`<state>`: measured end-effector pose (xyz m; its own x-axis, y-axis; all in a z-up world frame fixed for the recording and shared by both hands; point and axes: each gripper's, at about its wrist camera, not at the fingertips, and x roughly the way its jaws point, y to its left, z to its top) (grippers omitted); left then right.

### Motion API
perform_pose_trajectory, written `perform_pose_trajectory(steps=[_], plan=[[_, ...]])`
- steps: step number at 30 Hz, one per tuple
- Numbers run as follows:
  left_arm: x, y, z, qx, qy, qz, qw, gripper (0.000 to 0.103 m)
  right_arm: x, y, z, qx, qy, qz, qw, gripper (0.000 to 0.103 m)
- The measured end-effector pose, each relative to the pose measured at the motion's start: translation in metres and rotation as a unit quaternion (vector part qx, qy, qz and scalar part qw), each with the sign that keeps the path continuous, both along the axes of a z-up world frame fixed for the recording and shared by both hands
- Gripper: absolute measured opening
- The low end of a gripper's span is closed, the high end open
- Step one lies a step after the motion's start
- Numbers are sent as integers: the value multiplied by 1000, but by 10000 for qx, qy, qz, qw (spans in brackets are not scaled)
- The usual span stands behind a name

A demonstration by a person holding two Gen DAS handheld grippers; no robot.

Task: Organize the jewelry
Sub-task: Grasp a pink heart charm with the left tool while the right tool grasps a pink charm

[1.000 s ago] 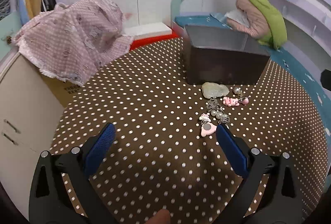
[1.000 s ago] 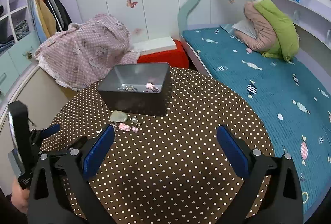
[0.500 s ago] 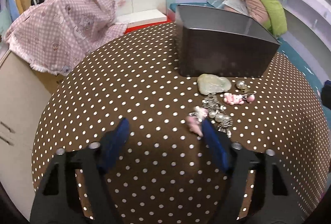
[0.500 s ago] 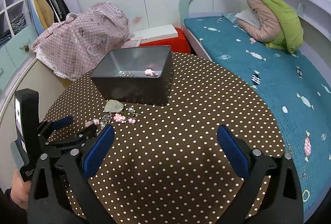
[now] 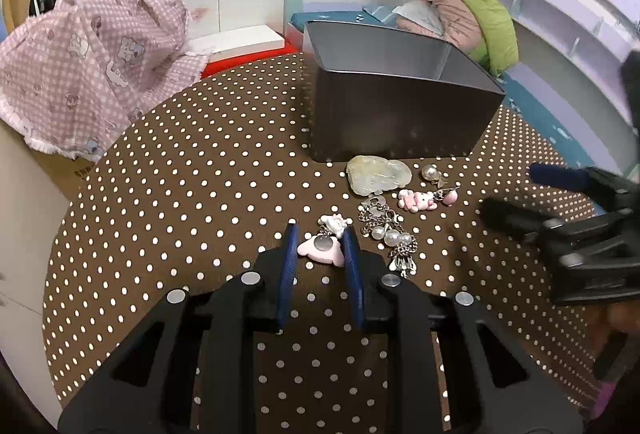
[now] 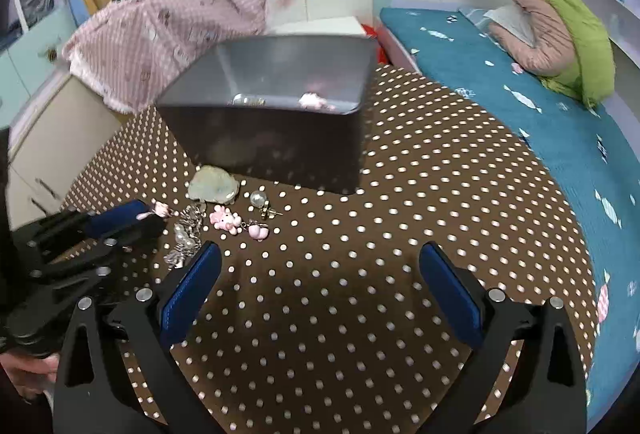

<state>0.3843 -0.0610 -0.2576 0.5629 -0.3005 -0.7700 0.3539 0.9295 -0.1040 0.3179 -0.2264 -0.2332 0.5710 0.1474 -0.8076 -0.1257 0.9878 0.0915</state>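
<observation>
Your left gripper (image 5: 319, 249) has its jaws closed on the pink charm (image 5: 322, 249), low on the dotted tabletop (image 5: 192, 185) in front of the gray box (image 5: 394, 113). Right gripper (image 6: 318, 266): jaws wide apart, holding nothing, near the other jewelry (image 6: 224, 220).

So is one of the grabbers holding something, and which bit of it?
The left gripper pinches the pink heart charm by its two sides, though contact isn't certain. The right gripper is open, holding nothing.
</observation>
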Motion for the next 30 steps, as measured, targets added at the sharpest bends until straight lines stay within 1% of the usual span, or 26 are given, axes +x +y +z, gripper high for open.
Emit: perform_pose_trajectory(steps=[1,2,4,6,8,9,10,11,13,14,15,16,19,23,25,29,30], plan=[[-2,2,1,-11,-13,15,10000,23,2,3,-2,-14,16,64,10000,87],[-4,5,2,-16,-31,35,10000,23,4,6,-4,-35,36,115,9999,84],[-10,11,4,-74,-41,77,9999,23,9,14,-7,-194,36,239,9995,71],[-16,17,8,-117,-70,132,9998,23,11,19,-8,-284,-48,341,9990,65],[-21,26,12,-189,-84,205,9996,23,11,22,-8,-351,-94,440,9984,57],[-24,31,14,-222,-91,244,9994,23,10,25,-8,-414,-131,523,9977,51],[-27,34,17,-246,-104,275,9993,23,8,26,-8,-397,-157,603,9973,43],[-29,39,18,-271,-110,289,9992,23,6,28,-8,-413,-183,668,9967,39],[-35,42,21,-303,-119,299,9990,23,4,32,-8,-437,-239,791,9956,24],[-37,43,22,-309,-128,290,9990,23,5,35,-8,-444,-260,840,9951,20],[-39,44,23,-310,-141,281,9990,23,4,36,-8,-429,-283,913,9945,14],[-41,45,24,-322,-148,279,9990,23,3,35,-8,-391,-277,938,9944,12],[-46,45,26,-349,-173,287,9988,23,0,32,-4,-99,-241,995,9947,12],[-50,47,32,-406,-216,276,9986,23,-12,27,6,97,-319,998,9944,12],[-53,44,36,-423,-250,263,9984,23,-17,25,13,114,-349,995,9944,12],[-56,44,49,-504,-372,230,9978,23,-27,21,36,181,-540,986,9935,11],[-56,45,54,-518,-417,214,9976,23,-29,18,47,238,-631,978,9929,11]])
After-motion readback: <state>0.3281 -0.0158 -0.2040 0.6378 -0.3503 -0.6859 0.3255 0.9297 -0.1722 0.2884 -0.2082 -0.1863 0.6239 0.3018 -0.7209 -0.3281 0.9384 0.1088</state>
